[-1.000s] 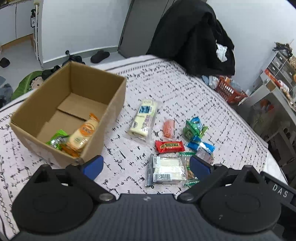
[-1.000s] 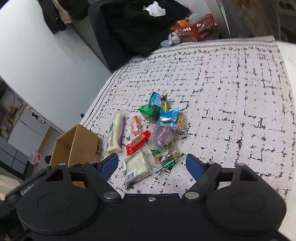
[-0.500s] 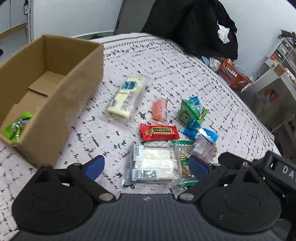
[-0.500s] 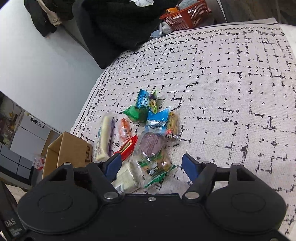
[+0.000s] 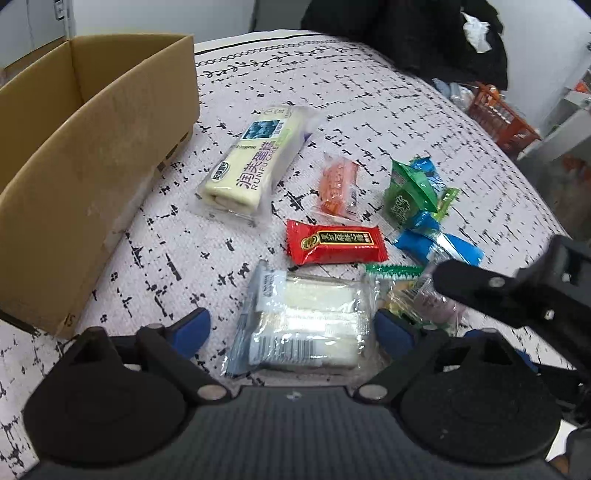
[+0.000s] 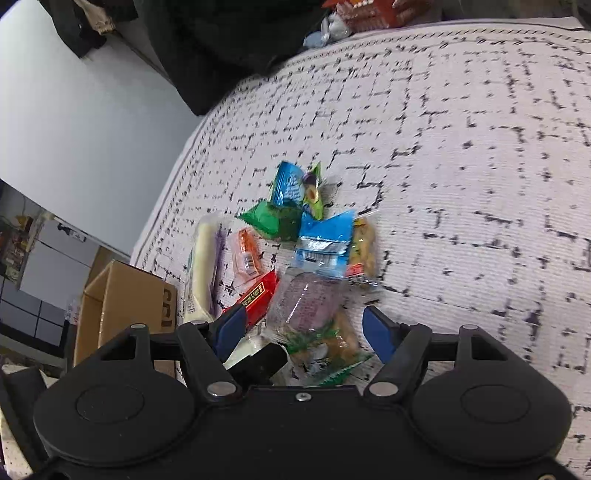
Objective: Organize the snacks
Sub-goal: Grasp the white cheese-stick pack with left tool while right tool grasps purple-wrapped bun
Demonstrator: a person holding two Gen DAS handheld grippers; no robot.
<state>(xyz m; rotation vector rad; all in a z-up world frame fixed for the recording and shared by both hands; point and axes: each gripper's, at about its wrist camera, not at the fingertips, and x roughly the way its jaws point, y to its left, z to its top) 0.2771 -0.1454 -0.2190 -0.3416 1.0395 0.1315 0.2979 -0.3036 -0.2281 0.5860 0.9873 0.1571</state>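
Note:
Several snack packets lie on the patterned cloth. My left gripper (image 5: 291,330) is open, its blue fingers on either side of a clear pack of white wafers (image 5: 306,325). Beyond it lie a red bar (image 5: 336,240), a long Runfu cake pack (image 5: 255,162), an orange packet (image 5: 338,182), green (image 5: 406,195) and blue (image 5: 437,243) packets. My right gripper (image 6: 303,330) is open over a clear packet with a purple cake (image 6: 306,306) and a green-edged packet (image 6: 325,354). The right gripper's black body (image 5: 517,291) shows at the left view's right side.
An open cardboard box (image 5: 85,155) stands at the left; its inside is out of sight from here. It also shows as the box (image 6: 122,299) in the right wrist view. Dark clothes (image 5: 406,33) and an orange basket (image 5: 498,114) lie past the far edge.
Both grippers have come down and forward toward the snack pile. The left one now straddles the white wafer pack; the box has slid to the left of its view.

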